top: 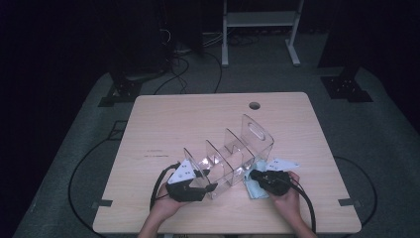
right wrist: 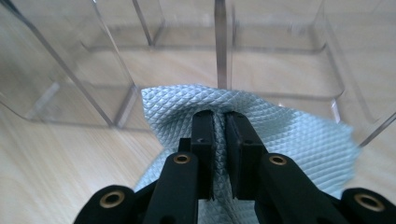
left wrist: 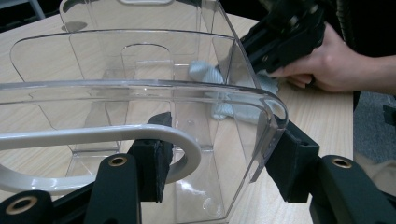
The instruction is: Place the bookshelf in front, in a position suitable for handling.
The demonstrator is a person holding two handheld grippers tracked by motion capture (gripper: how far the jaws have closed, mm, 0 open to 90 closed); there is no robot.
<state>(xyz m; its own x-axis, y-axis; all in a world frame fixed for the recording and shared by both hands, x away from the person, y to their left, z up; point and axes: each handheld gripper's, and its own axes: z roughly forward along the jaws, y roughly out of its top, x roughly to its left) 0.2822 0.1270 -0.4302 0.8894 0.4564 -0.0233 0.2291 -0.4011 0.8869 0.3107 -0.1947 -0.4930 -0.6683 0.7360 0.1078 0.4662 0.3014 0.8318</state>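
Observation:
A clear plastic organizer [top: 233,153] with several upright dividers stands on the wooden table [top: 198,119], near its front edge. My left gripper [top: 205,188] is shut on the organizer's near end wall [left wrist: 140,86]; one pad [left wrist: 154,154] shows through the clear plastic and the other pad [left wrist: 287,158] sits outside the rounded corner. My right gripper [top: 255,175] is shut on a pale blue quilted cloth [right wrist: 280,126], its jaws nearly together on a fold [right wrist: 219,126]. That cloth [top: 255,191] presses against the organizer's right side [right wrist: 140,56].
A small white sheet [top: 285,162] lies on the table just right of the organizer. A round cable hole [top: 254,105] sits at the table's far edge. Cables trail off the front edge. A white frame [top: 260,20] and black stands are on the floor beyond.

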